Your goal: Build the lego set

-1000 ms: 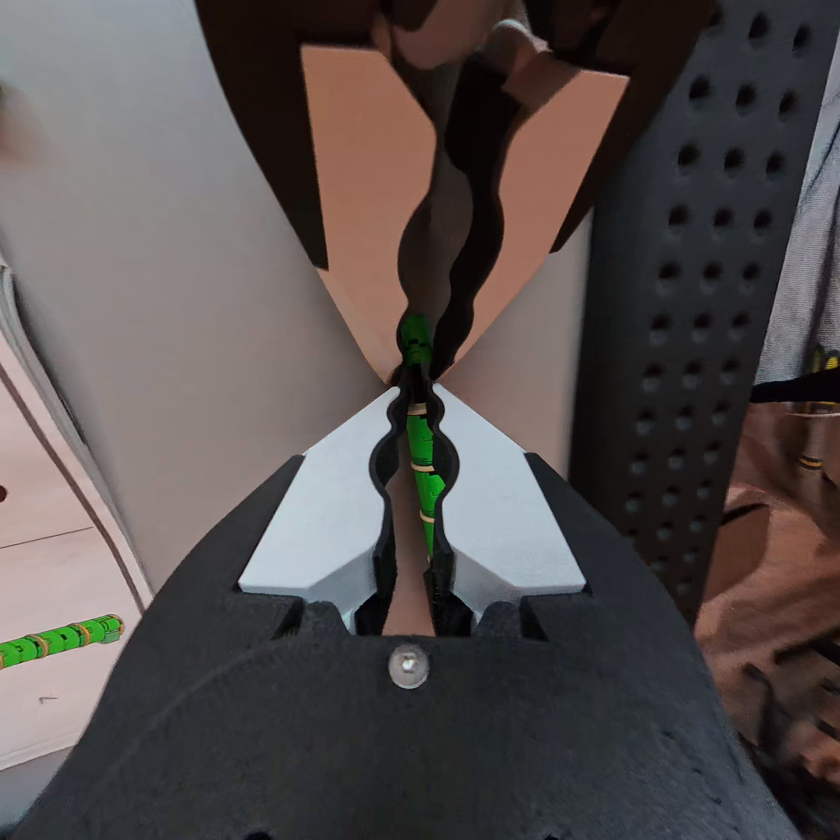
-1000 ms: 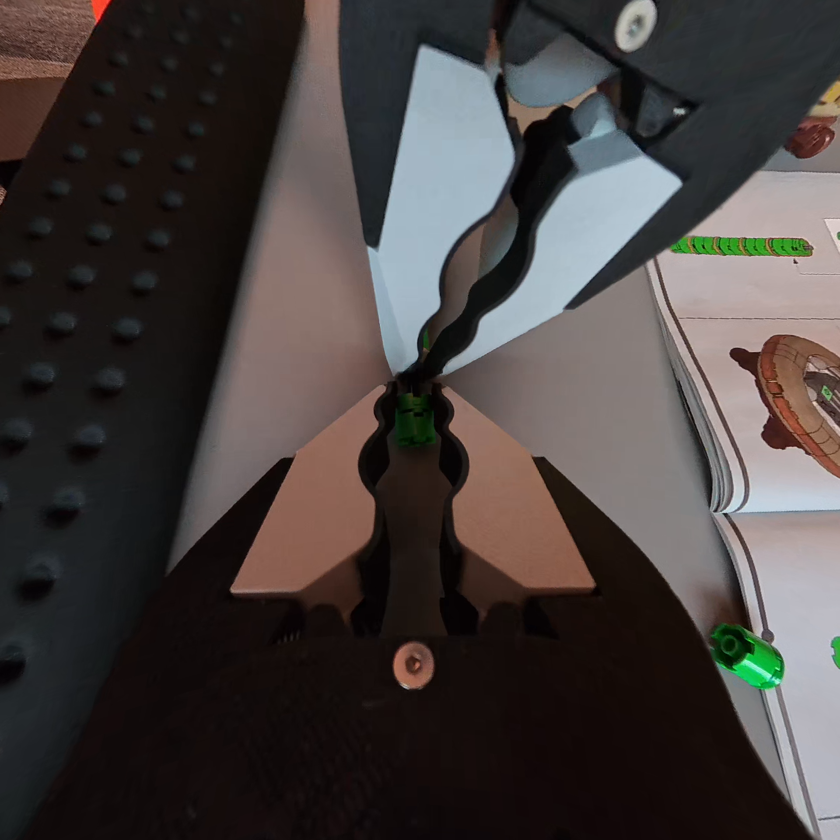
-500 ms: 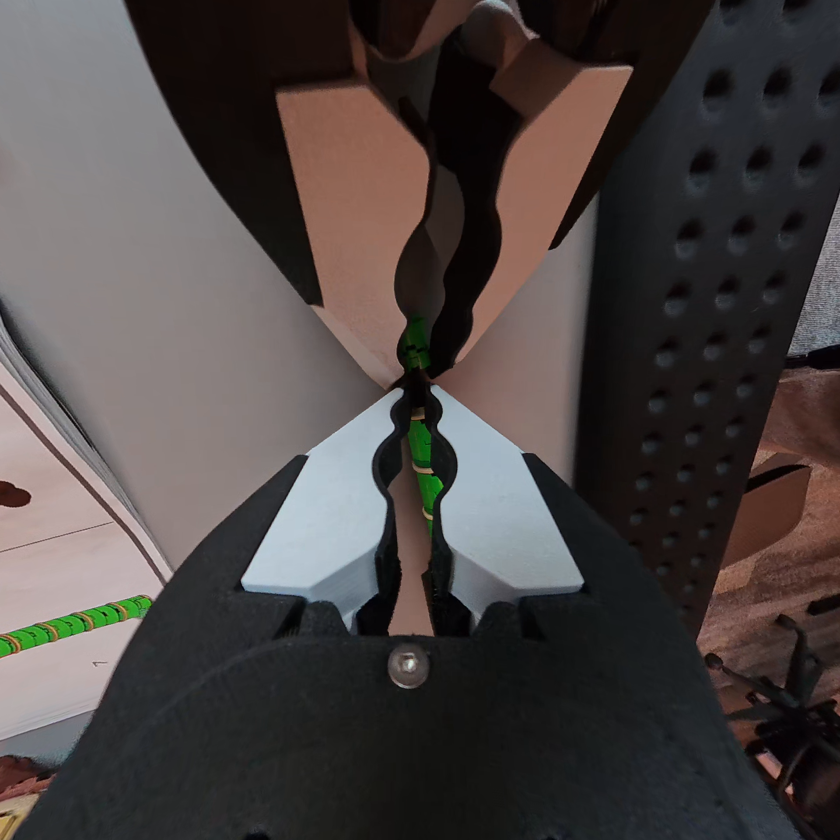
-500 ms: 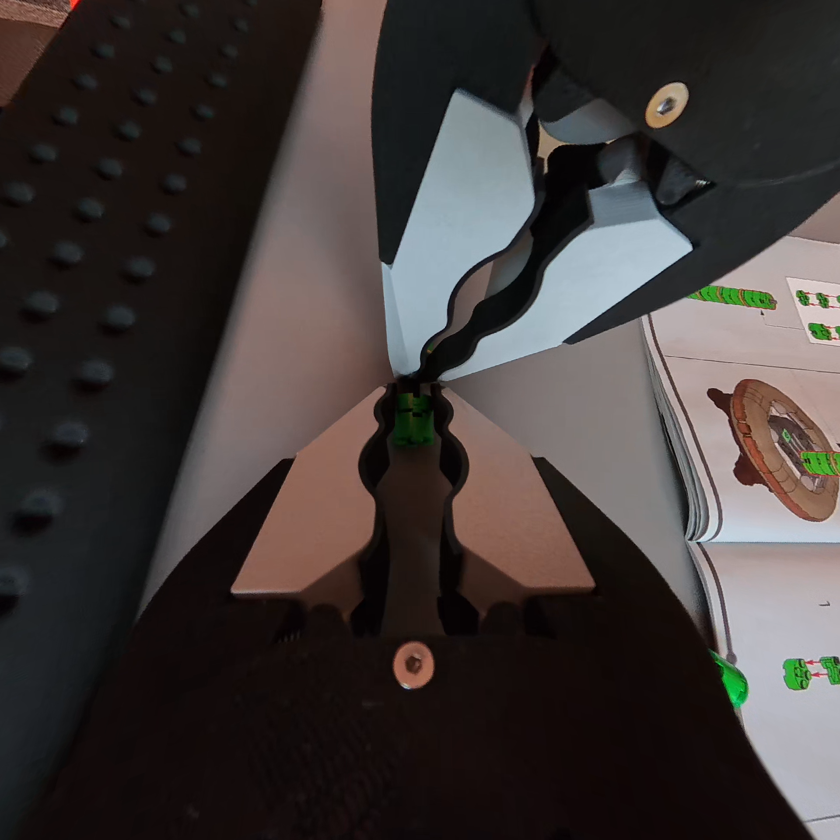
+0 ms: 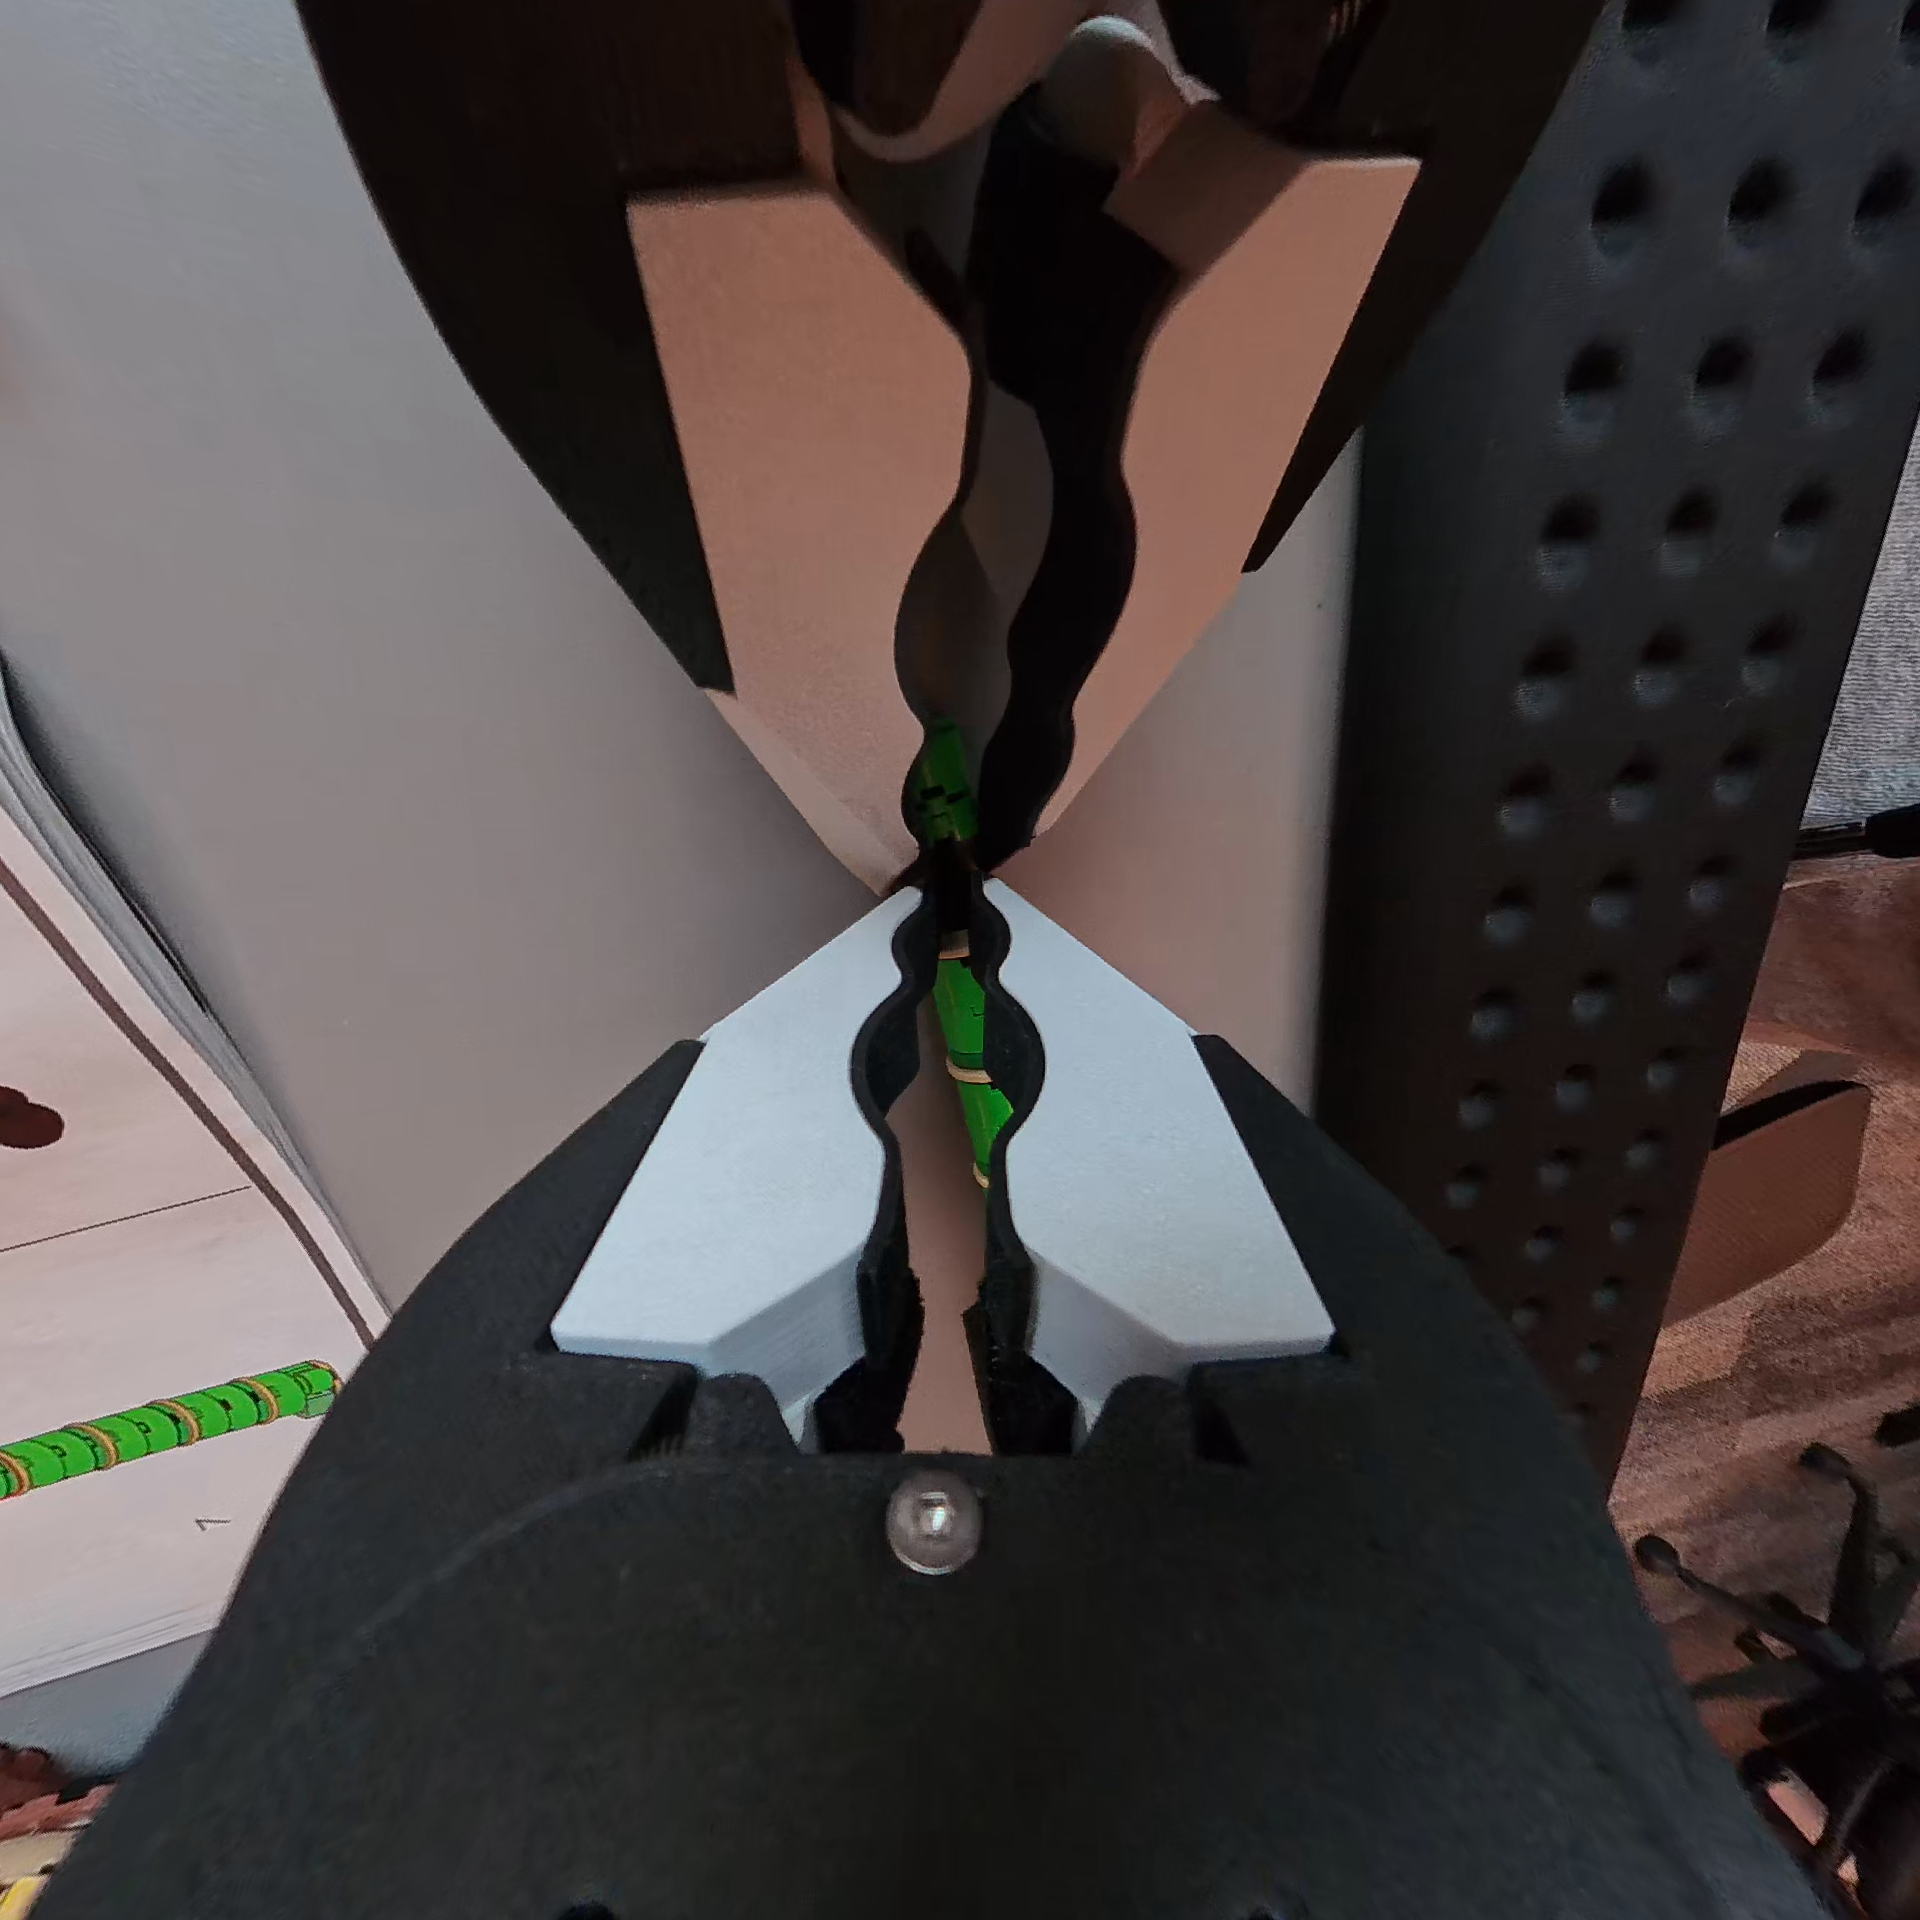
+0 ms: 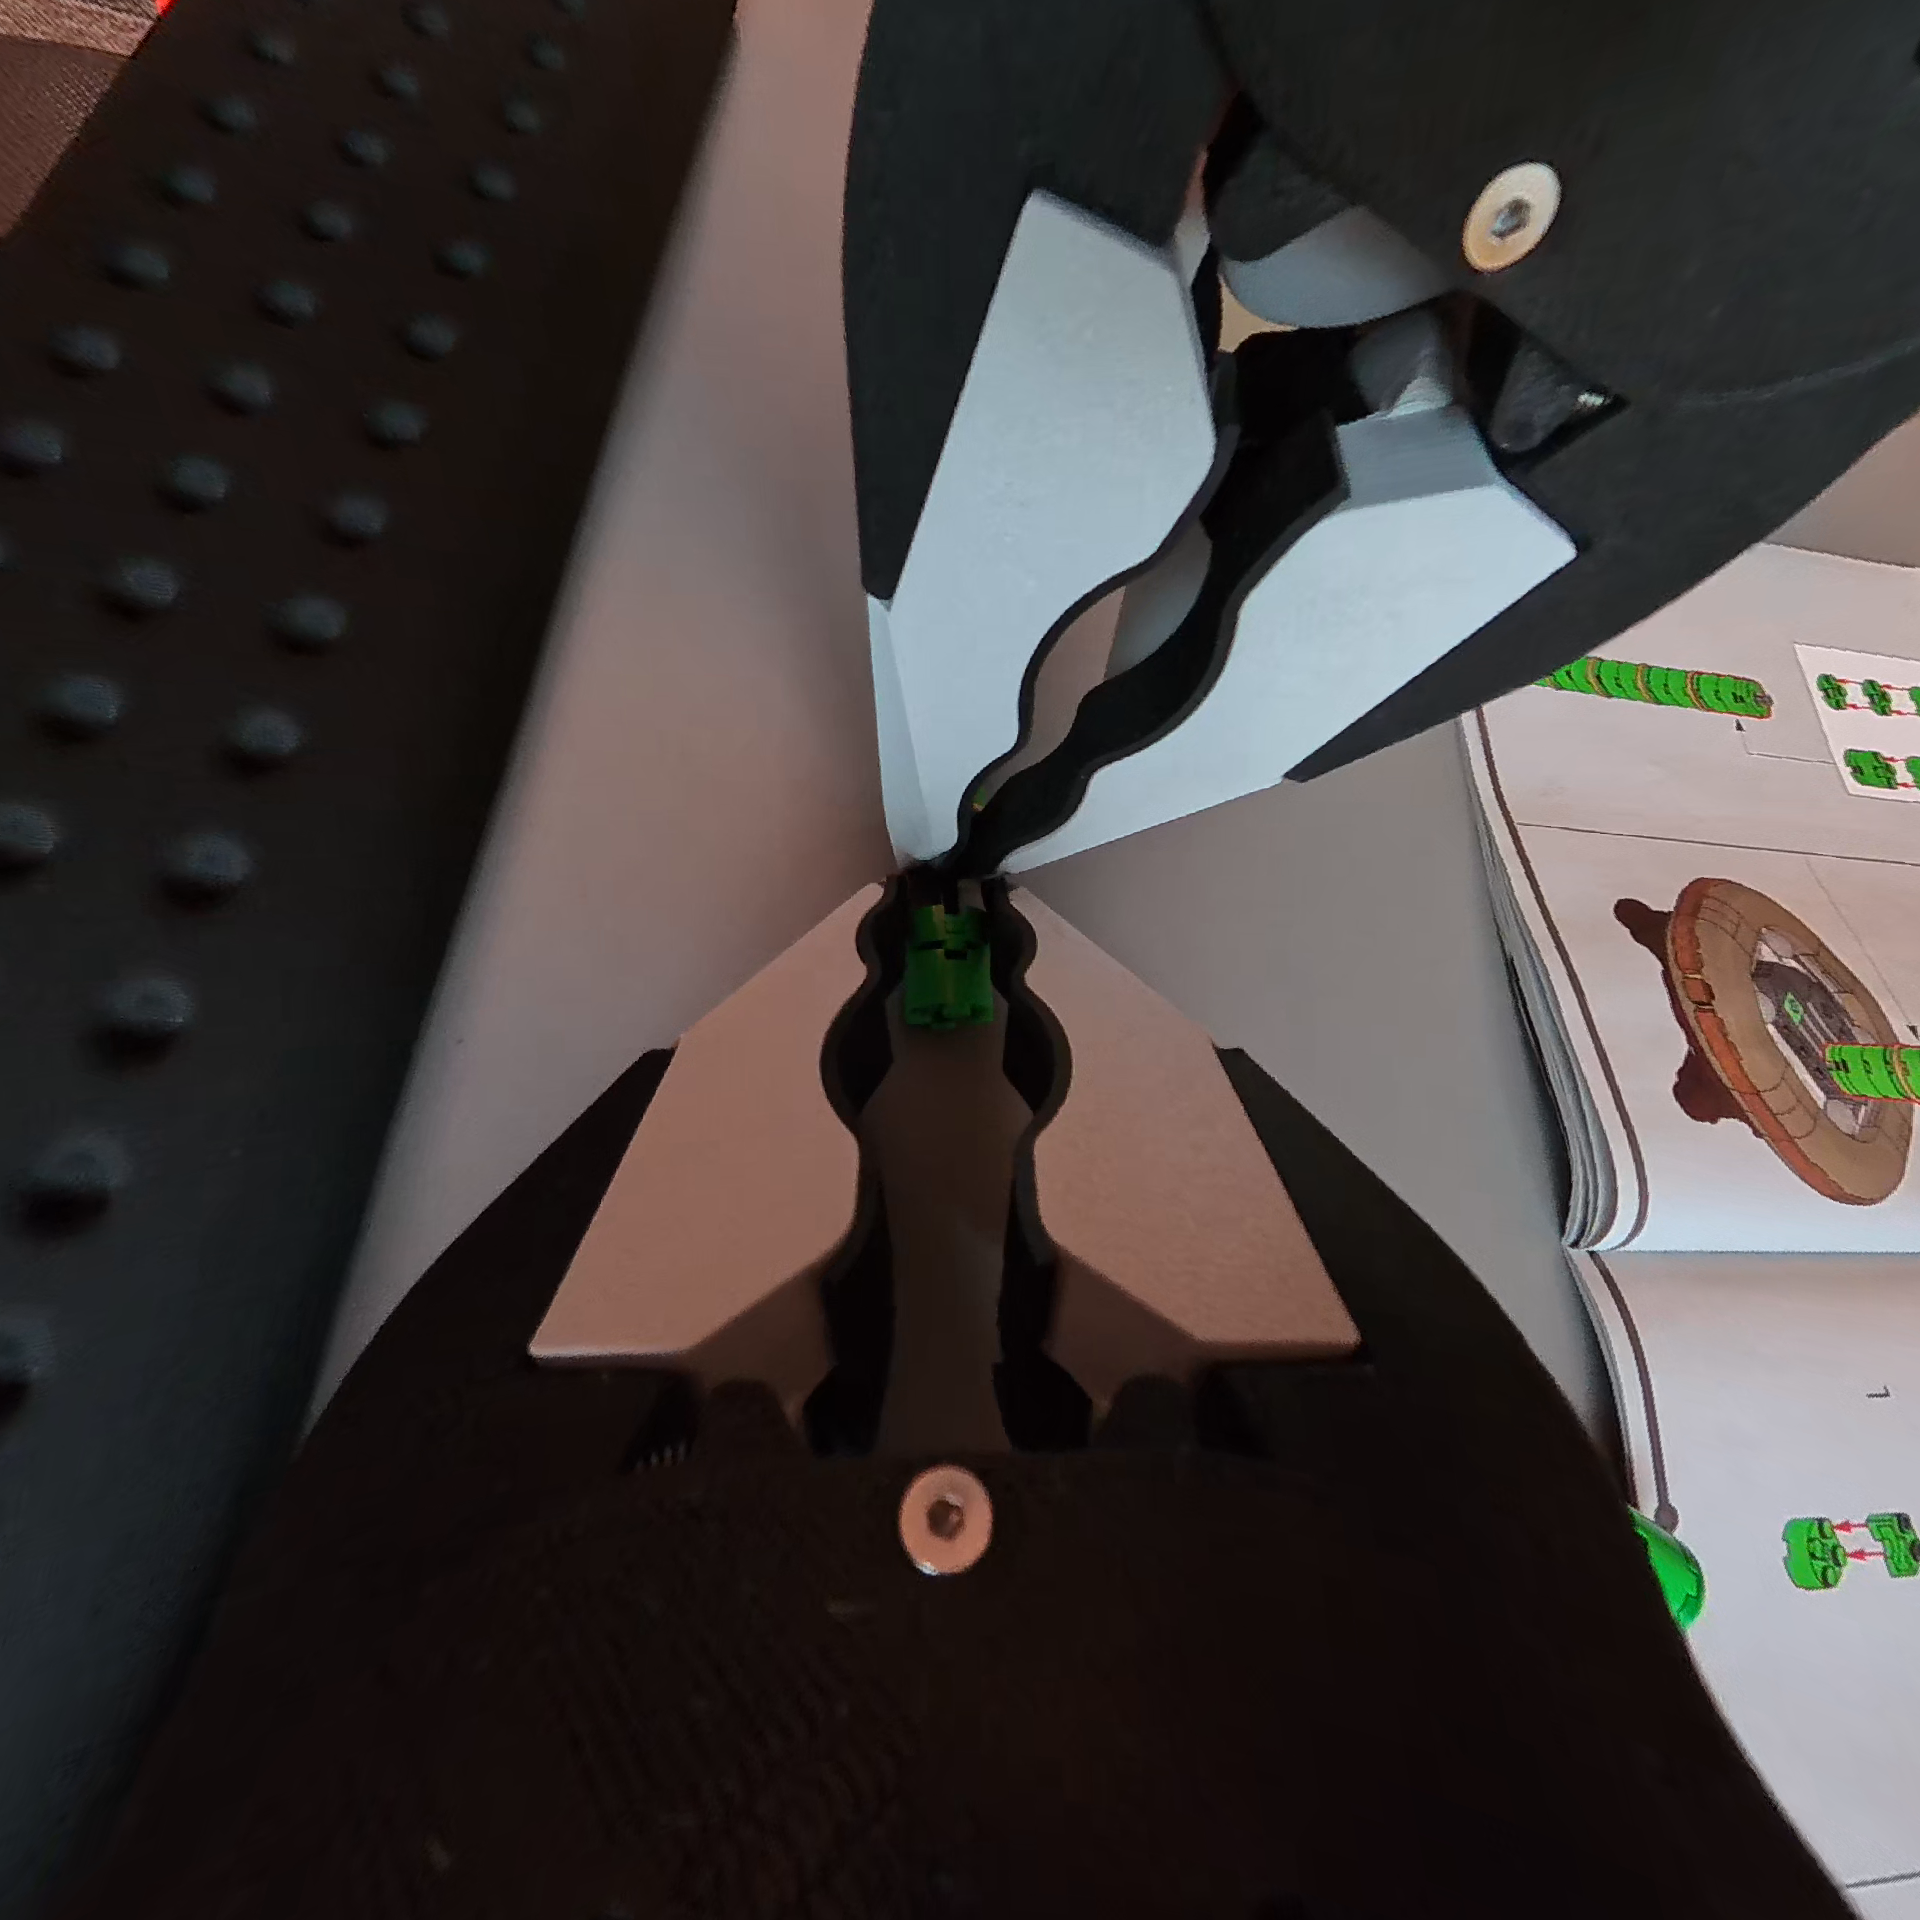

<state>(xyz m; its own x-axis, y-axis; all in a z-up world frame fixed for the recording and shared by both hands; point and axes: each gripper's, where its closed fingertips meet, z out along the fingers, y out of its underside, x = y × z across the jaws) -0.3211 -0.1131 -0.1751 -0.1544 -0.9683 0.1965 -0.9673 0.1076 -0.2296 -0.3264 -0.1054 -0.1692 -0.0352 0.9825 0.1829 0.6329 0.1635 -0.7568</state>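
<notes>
Two hand-held grippers meet tip to tip above my grey bench (image 6: 665, 644).

My left hand-held gripper (image 5: 951, 914) clamps a green rod of stacked bricks (image 5: 971, 1049); my right hand-held gripper (image 6: 940, 894) pinches a small green brick (image 6: 943, 977) against its end.

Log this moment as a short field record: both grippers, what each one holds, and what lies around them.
left gripper: shut on green rod with tan rings, held lengthwise between its fingers
right gripper: shut on small green piece at its fingertips
relation: the two grippers meet tip to tip, the green piece in line with the rod's end; whether they are joined cannot be told
instruction booklet: open on the grey table, beside the right gripper
loose green round piece: at the booklet's edge, partly hidden
black perforated panel: beside the left gripper
</notes>
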